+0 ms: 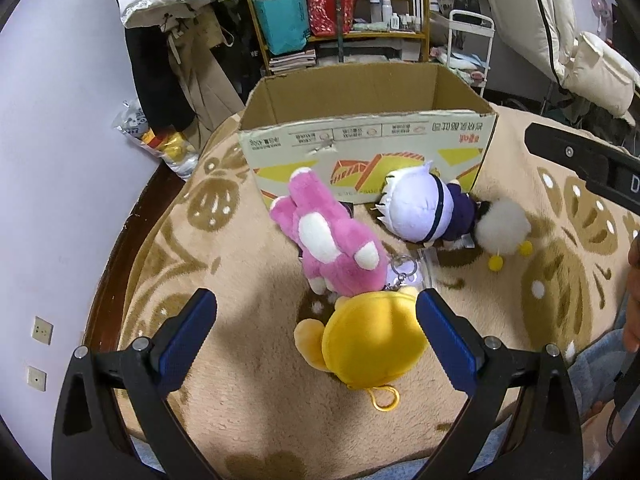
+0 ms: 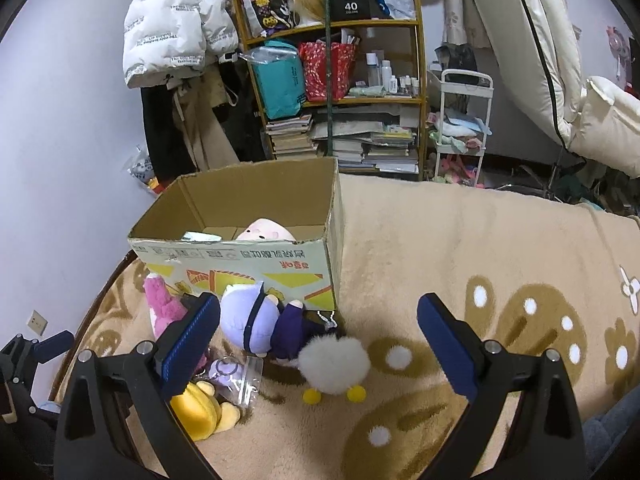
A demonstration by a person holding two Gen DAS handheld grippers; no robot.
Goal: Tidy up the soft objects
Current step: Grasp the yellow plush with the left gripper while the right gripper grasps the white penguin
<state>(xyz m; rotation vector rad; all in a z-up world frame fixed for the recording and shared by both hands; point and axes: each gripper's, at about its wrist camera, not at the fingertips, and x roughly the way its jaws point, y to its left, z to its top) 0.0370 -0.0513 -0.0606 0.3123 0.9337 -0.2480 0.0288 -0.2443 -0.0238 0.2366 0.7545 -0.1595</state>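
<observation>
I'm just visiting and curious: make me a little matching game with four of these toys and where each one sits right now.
Things:
1. yellow plush
2. pink plush
3. white pom-pom toy
4. pale pink toy

Places:
A. inside the cardboard box
B. between the left gripper fingers
C. on the blanket, ahead of the right gripper
D. leaning on the box front

Pairs: 1-B, 2-D, 3-C, 4-A

Pink plush [image 1: 332, 240], yellow plush [image 1: 372, 344], beige floral blanket [image 1: 248, 380].

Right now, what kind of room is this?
Probably a lived-in bedroom: cluttered shelf unit of books and bottles, puffer jacket hanging by the wall, plush blanket under the cardboard box.
</observation>
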